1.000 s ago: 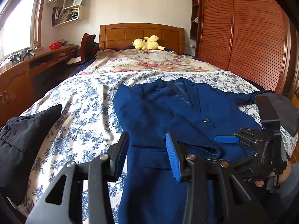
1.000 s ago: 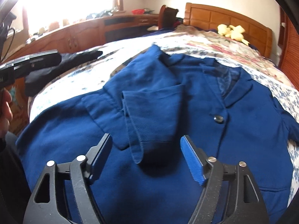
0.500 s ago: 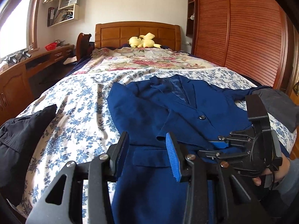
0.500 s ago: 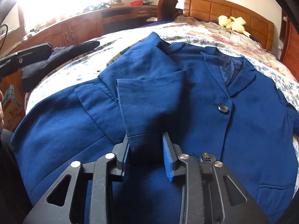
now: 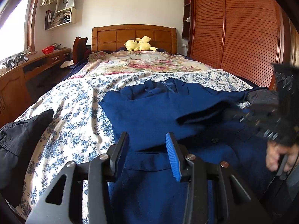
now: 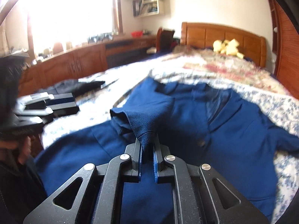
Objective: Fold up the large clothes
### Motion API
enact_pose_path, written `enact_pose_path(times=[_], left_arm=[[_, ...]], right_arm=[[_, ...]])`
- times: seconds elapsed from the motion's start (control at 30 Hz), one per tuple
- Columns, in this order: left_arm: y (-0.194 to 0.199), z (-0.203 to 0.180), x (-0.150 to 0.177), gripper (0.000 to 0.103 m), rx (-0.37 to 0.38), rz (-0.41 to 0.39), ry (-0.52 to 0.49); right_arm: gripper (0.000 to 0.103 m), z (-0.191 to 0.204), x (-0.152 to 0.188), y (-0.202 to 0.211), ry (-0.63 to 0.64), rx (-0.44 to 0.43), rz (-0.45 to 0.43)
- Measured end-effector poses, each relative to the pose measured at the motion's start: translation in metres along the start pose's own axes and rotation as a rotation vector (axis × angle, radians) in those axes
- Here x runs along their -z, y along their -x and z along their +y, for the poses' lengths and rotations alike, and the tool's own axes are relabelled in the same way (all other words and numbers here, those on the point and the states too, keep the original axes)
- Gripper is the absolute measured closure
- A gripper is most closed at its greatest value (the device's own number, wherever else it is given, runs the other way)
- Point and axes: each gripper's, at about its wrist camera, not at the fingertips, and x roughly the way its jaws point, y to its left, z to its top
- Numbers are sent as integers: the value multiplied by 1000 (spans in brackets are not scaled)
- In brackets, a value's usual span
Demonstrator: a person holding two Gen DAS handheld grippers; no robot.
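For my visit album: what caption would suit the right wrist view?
Right gripper pinching the cuff of a blue blazer's sleeve, lifted off the floral bedspread.

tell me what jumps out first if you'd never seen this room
A big blue jacket lies spread on the near end of the floral bedspread, and the right gripper is shut on its cuff, lifting it. A yellow plush toy sits by the wooden headboard.

Each black tool [image 6: 147, 145] has skeletal linkage arms, silver rivets and ribbed blue pads [image 5: 172, 158].
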Motion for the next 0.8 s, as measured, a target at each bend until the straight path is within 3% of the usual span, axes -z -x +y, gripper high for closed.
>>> enact_pose_path(times=[0.33, 0.57, 0.8], left_arm=[[2, -11, -4, 64, 13, -12, -6], [-7, -23, -6, 64, 26, 5, -30], [-15, -45, -12, 64, 42, 14, -64]], right_arm=[[97, -28, -7, 54, 13, 161, -77], [97, -45, 30, 57, -17, 215, 7], [96, -69, 81, 37, -131, 177, 139]])
